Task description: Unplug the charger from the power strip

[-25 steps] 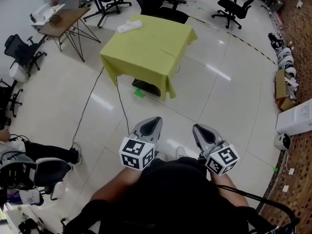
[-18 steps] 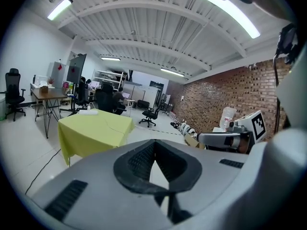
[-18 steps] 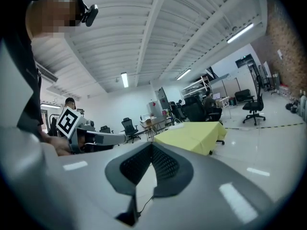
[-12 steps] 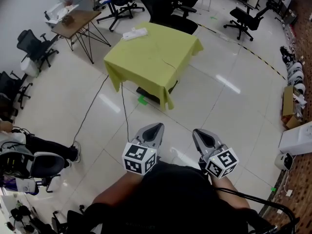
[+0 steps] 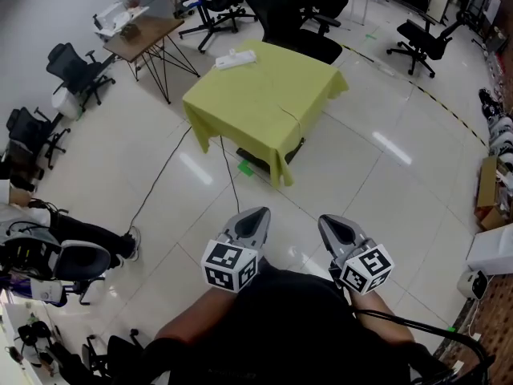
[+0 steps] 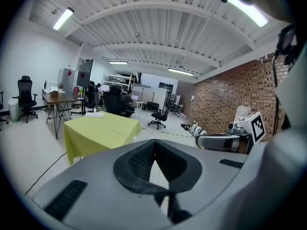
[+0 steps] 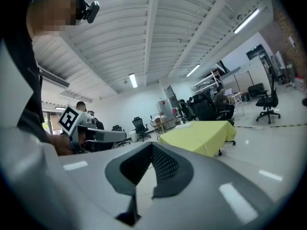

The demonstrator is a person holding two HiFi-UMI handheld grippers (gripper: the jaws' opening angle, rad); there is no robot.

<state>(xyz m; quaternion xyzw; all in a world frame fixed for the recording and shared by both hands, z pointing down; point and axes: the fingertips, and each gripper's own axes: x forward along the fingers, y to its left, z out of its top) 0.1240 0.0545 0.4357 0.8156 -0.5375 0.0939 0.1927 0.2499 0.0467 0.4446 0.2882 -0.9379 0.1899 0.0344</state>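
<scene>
A white power strip [image 5: 235,58] lies on the far left corner of a table [image 5: 268,95] draped in yellow-green cloth, several steps ahead of me. The charger on it is too small to make out. In the left gripper view the strip [image 6: 94,114] shows as a small white bar on the table [image 6: 100,132]. My left gripper [image 5: 249,222] and right gripper [image 5: 336,229] are held close to my body, both shut with nothing between the jaws. In each gripper view the jaws point toward the table, which is well out of reach.
A black cable [image 5: 164,175] runs from the table across the tiled floor. Office chairs [image 5: 76,70], a wooden desk [image 5: 148,32] and a seated person [image 5: 48,243] are at the left. A black chair [image 5: 296,18] stands behind the table. Cardboard boxes [image 5: 487,183] line the right wall.
The table has drifted right and slightly lower in the head view as I move across the floor. Both grippers stay shut and keep their place in front of my body.
</scene>
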